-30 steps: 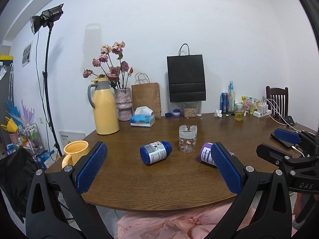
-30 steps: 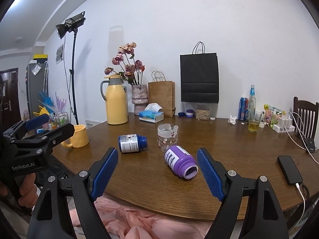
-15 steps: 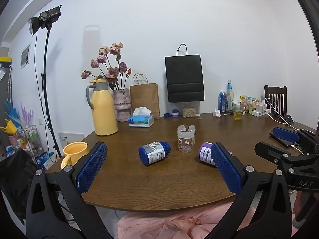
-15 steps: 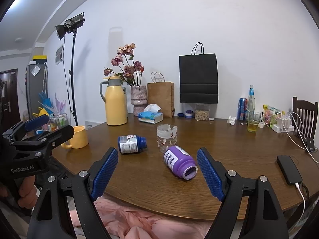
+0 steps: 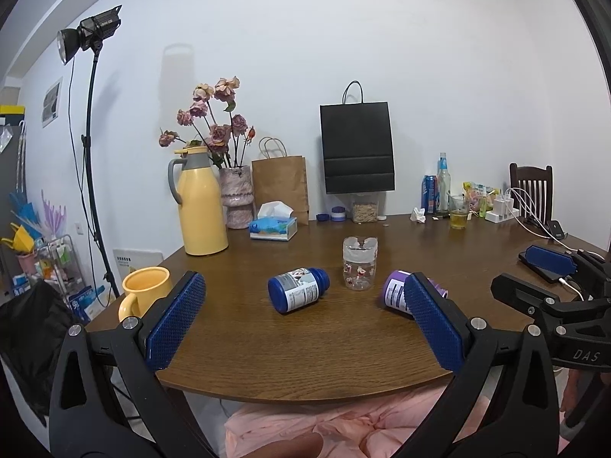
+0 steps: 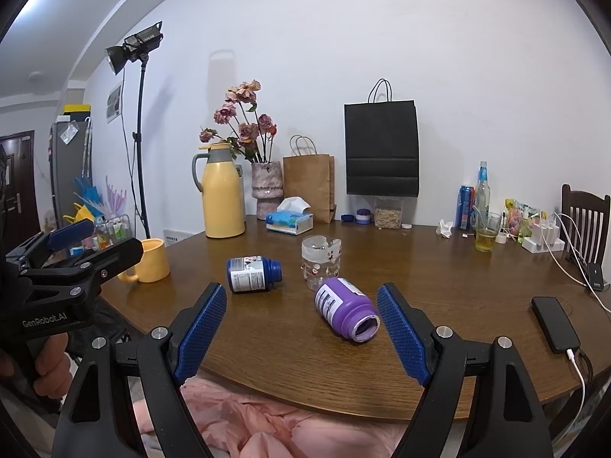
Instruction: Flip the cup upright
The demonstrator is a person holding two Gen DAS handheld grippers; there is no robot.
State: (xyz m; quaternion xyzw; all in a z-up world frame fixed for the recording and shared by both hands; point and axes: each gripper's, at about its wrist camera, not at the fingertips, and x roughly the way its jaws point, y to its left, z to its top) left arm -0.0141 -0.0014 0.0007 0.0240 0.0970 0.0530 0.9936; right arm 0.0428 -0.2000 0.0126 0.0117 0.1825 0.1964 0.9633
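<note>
A clear plastic cup [image 5: 360, 263] with small cartoon prints stands upside down at the middle of the brown table [image 5: 267, 343]; it also shows in the right wrist view [image 6: 320, 261]. My left gripper [image 5: 301, 316] is open and empty, held back at the table's near edge. My right gripper [image 6: 301, 328] is open and empty, also at the near edge, with the purple bottle [image 6: 345, 309] lying between its fingers' line of sight. Each gripper shows in the other's view: the right one [image 5: 550, 267] and the left one [image 6: 76, 240].
A blue bottle [image 5: 298, 290] and the purple bottle [image 5: 397, 294] lie on their sides beside the cup. A yellow mug [image 5: 145, 294] sits at the left edge, a phone [image 6: 553, 322] at the right. A yellow jug [image 5: 200, 202], vase, tissue box, bags and drinks stand at the back.
Both views have shifted very slightly; the grippers stay open and the objects on the table have not moved.
</note>
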